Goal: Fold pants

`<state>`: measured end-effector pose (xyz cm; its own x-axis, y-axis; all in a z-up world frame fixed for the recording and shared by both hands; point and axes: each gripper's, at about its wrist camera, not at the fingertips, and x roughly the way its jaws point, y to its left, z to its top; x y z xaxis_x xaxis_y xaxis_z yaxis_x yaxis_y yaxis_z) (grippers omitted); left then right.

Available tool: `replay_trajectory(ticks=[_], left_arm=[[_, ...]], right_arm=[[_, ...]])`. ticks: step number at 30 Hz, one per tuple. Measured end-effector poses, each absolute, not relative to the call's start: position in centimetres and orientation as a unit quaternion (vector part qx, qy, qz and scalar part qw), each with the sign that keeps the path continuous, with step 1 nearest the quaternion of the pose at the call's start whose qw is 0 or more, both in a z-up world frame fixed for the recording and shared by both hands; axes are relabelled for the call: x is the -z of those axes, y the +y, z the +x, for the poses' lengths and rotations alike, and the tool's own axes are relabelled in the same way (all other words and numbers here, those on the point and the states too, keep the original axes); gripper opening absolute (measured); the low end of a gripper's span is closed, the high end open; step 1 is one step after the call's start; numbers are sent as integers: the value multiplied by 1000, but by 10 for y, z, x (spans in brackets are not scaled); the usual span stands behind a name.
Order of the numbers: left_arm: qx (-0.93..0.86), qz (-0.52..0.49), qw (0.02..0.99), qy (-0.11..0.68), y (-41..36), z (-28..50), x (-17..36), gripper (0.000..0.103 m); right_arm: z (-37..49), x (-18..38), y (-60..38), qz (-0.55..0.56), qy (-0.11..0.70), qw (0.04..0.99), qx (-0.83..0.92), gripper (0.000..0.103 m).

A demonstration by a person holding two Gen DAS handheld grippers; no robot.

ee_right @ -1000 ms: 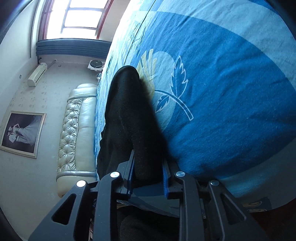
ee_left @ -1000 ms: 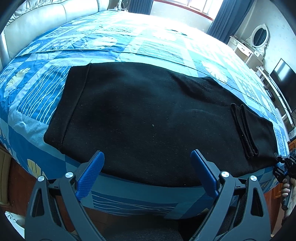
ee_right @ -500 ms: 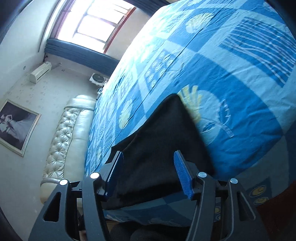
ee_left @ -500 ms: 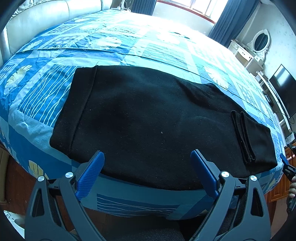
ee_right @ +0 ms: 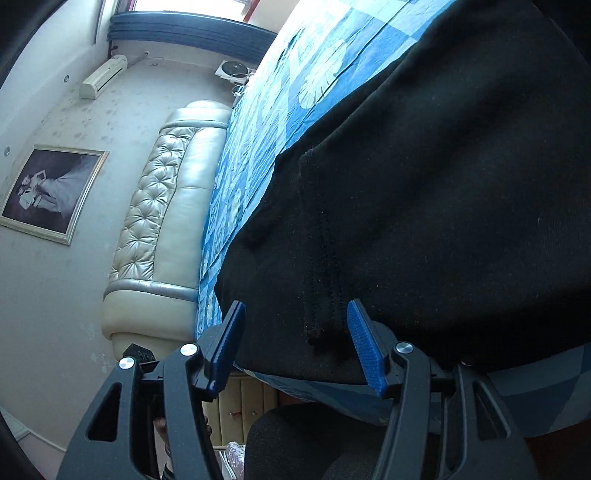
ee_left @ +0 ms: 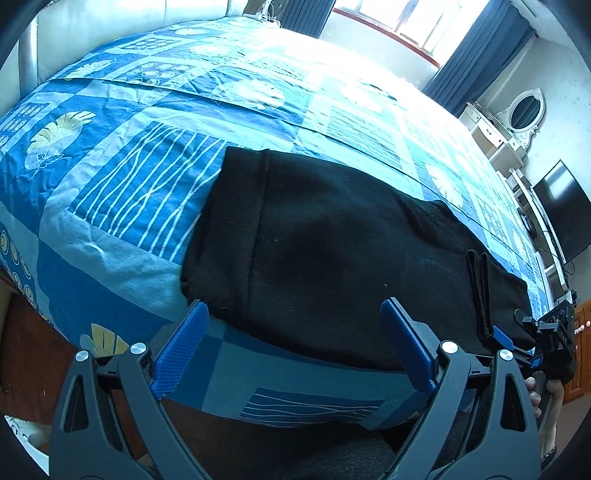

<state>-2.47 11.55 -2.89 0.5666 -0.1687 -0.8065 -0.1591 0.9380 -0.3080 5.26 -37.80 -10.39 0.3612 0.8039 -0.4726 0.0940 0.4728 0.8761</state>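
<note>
Along the near edge of the bed (ee_left: pixel 155 206) lie the black pants (ee_left: pixel 332 251), spread flat on the blue patchwork bedspread (ee_left: pixel 258 96) and already doubled leg over leg into one long dark band. The waistband end sits to the left in the left wrist view, its stitched seam running down toward the mattress edge, and the leg ends taper away to the right, where a narrow strip of black fabric lies across them. The lower edge of the pants follows the bed's edge closely and slightly overhangs it at the right.

The left gripper (ee_left: pixel 293 350) hovers just off the near side of the bed, its blue-padded fingers (ee_left: pixel 181 350) spread wide apart with nothing between them; the pants' lower edge shows in the gap behind them, and whether the left pad brushes the cloth I cannot tell. The right gripper (ee_right: pixel 295 343) is at the leg end, fingers (ee_right: pixel 364 347) apart and not pressing the fabric, though the hemmed edge of the pants hangs in the space between them. It also shows at the far right of the left wrist view (ee_left: pixel 546 339), with a hand (ee_left: pixel 546 395) on its handle.

Beyond the bed stand a padded cream headboard (ee_right: pixel 166 206), a framed picture (ee_right: pixel 51 192) on the wall, a bright window (ee_left: pixel 399 18) with dark blue curtains (ee_left: pixel 476 55), a white dressing table with an oval mirror (ee_left: pixel 521 114), and a television (ee_left: pixel 565 218).
</note>
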Motion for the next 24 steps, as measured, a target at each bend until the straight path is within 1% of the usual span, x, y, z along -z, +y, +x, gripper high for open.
replay_trajectory(ticks=[2,7,11,15,18,21,24], left_arm=[[-4,-192,864,465,136,-25,33,94],[-6,-271,834,480,189,-16,55,94],[46,-348,800,487,214,-1,73,94],[69,-363,779,506,221,16,82,95],[76,-373,770,512,221,19,77,95],[107,-393,770,491,217,16,60,95],[127,-372,788,474,216,25,42,95]], right_arm=[[48,105,-384,454,501,691,-255,58],[46,103,-378,459,499,691,-252,58],[46,107,-383,479,496,680,-250,60],[44,108,-385,481,494,680,-249,61],[44,105,-382,473,494,686,-247,61],[44,103,-378,471,494,688,-246,63],[45,103,-377,471,494,688,-246,64]])
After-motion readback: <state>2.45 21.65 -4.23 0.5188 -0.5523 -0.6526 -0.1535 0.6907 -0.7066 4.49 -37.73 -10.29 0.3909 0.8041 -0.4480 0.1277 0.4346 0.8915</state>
